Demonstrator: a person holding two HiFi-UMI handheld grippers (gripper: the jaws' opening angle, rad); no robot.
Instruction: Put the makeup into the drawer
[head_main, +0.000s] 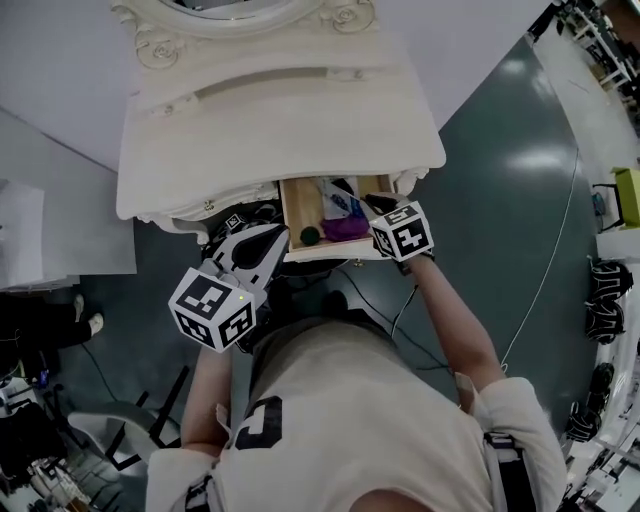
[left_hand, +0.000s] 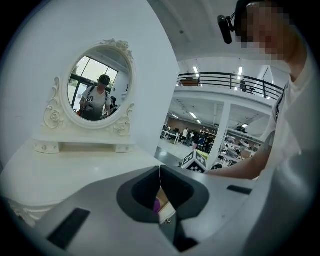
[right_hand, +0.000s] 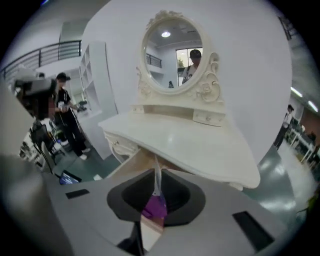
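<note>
The wooden drawer of the white dressing table stands pulled out. Inside lie a purple makeup item, a dark round one and a blue and white one. My right gripper hovers over the drawer's right end. In the right gripper view its jaws stand almost together with nothing between them, and the purple item shows through the slit below. My left gripper sits at the drawer's left front corner. It is shut and empty.
An oval mirror stands at the back of the table top. The drawer front juts toward the person's body. Dark floor with a cable lies to the right, and other desks and clutter to the left.
</note>
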